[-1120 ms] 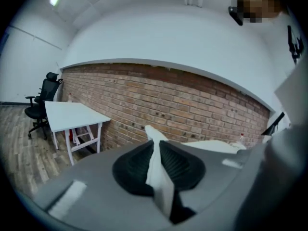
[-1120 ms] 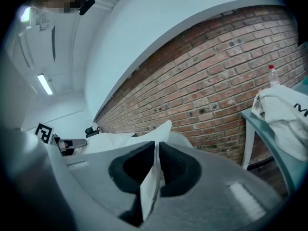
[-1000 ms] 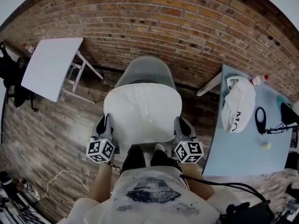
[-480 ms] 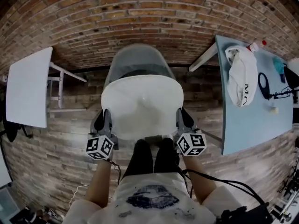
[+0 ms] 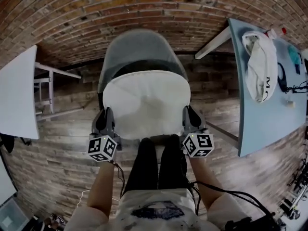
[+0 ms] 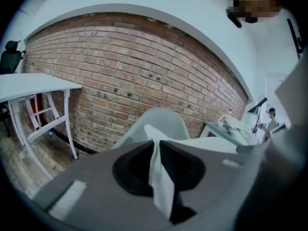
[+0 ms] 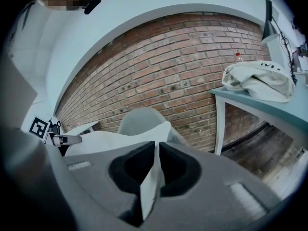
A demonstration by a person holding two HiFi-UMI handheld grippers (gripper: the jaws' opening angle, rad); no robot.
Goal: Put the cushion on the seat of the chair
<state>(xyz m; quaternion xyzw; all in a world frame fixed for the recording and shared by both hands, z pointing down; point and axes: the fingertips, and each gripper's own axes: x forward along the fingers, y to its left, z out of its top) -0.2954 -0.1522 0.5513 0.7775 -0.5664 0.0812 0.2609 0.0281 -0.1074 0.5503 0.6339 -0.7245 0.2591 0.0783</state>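
Observation:
A flat white cushion (image 5: pixel 145 102) hangs spread between my two grippers, just over the seat of a grey shell chair (image 5: pixel 137 49) whose backrest rises behind it. My left gripper (image 5: pixel 107 121) is shut on the cushion's left edge (image 6: pixel 159 177). My right gripper (image 5: pixel 186 115) is shut on its right edge (image 7: pixel 153 179). In the left gripper view and the right gripper view the white fabric is pinched between the dark pads, with the chair back (image 6: pixel 156 121) (image 7: pixel 139 119) beyond. The cushion hides most of the seat.
A brick wall (image 5: pixel 144 8) stands behind the chair. A white table (image 5: pixel 17 100) is at the left. At the right, a light blue table (image 5: pixel 269 114) carries a white bag (image 5: pixel 262 66), a bottle and cables. My legs (image 5: pixel 159 162) stand right before the chair.
Both grippers have come down with the cushion, which now sits lower and closer to the chair seat. The view has tilted down, and more of the chair's back shows above the cushion.

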